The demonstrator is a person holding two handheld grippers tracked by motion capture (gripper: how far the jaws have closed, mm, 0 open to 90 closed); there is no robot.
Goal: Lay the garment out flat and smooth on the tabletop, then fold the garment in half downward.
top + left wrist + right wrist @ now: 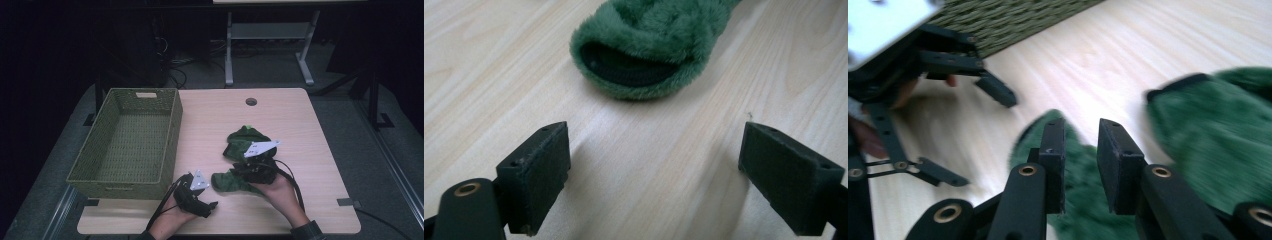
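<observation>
1. Right gripper (1082, 165): jaws narrowed over the near green slipper (231, 182), with plush between them; a firm grip can't be confirmed.
2. Left gripper (654, 175): jaws wide, nothing between.
3. Slippers: near one by the table's (300, 130) front edge; far slipper (242, 140) mid-table. Likely light, soft; grasp the rim.
4. Wicker basket (172, 135): left edge, empty.

Through the left gripper view I see my left gripper (654, 175) with jaws spread wide over the pale wooden table (489, 60), nothing between them. At twelve o'clock lies a furry green slipper (649, 45), its dark opening facing me.
</observation>
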